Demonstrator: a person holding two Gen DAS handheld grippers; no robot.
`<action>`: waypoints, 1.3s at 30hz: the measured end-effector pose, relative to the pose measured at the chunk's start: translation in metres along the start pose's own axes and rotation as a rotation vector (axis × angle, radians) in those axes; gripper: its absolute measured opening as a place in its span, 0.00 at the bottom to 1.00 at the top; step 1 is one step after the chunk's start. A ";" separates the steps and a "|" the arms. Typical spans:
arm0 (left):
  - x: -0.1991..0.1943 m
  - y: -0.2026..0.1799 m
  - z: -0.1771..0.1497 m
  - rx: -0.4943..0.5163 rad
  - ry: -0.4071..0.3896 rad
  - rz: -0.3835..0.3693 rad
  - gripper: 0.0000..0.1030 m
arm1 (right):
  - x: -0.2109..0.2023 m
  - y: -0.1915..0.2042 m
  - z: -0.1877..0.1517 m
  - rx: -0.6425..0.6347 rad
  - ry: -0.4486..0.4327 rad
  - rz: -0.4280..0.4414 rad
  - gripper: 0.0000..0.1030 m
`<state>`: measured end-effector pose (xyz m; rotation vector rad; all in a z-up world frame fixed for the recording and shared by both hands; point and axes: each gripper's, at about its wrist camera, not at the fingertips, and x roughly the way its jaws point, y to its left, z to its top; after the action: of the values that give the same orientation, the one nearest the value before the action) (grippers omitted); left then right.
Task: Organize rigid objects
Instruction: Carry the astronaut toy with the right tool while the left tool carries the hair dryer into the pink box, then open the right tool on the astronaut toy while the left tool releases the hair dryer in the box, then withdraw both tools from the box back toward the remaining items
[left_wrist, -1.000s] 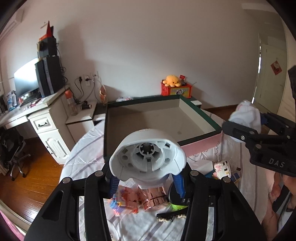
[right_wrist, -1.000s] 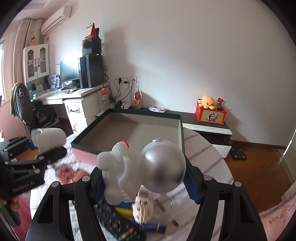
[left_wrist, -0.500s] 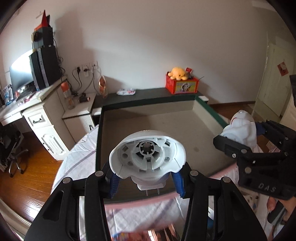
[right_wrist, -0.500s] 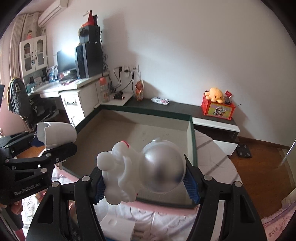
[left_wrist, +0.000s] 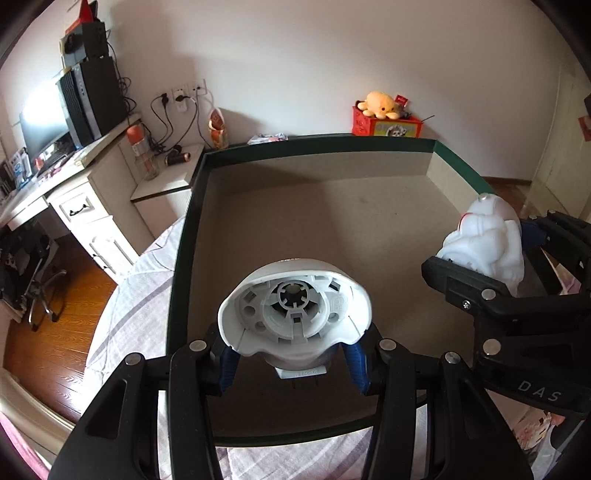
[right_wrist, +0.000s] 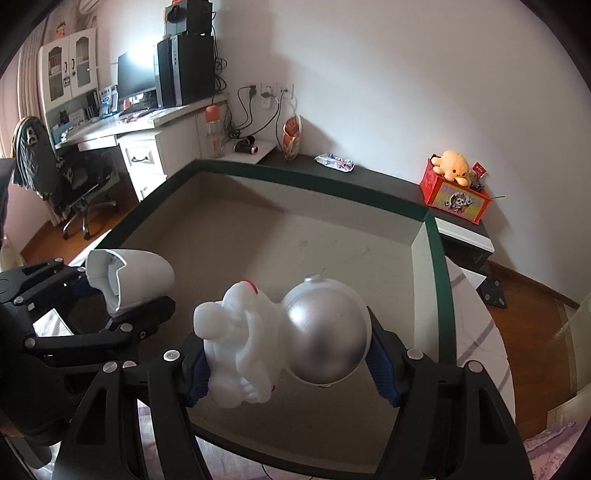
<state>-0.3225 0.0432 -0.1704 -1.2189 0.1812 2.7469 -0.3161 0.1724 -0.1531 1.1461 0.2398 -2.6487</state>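
My left gripper (left_wrist: 291, 363) is shut on a white plastic dome-shaped part (left_wrist: 293, 312), hollow side toward the camera; the part (right_wrist: 129, 277) also shows in the right wrist view. My right gripper (right_wrist: 291, 369) is shut on a white astronaut figure with a silver helmet (right_wrist: 288, 339). The figure (left_wrist: 487, 240) appears at the right of the left wrist view. Both grippers hang over a large open box with a green rim (left_wrist: 184, 236) and a bare beige floor (right_wrist: 332, 251).
The box lies on a striped bedsheet (left_wrist: 129, 295). Beyond it stand a dark low shelf (right_wrist: 388, 184) with a red box and orange plush (right_wrist: 456, 181), a white desk (right_wrist: 147, 147) with monitor and computer tower, and an office chair (right_wrist: 55, 173) on the wood floor.
Both grippers moved forward and down from the cluttered bedsheet to over the open box, each still holding its object. The loose items on the sheet have dropped out of view.
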 end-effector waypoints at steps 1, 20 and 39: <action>0.000 0.000 0.000 -0.001 -0.001 0.002 0.48 | 0.001 0.000 0.000 0.000 0.006 0.000 0.68; -0.072 0.010 -0.015 -0.061 -0.157 0.102 0.98 | -0.052 -0.011 -0.006 0.092 -0.098 0.034 0.79; -0.266 0.008 -0.124 -0.125 -0.421 0.106 1.00 | -0.239 0.035 -0.105 0.112 -0.410 -0.101 1.00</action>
<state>-0.0567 -0.0040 -0.0554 -0.6418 0.0307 3.0681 -0.0757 0.2027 -0.0511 0.6065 0.0748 -2.9409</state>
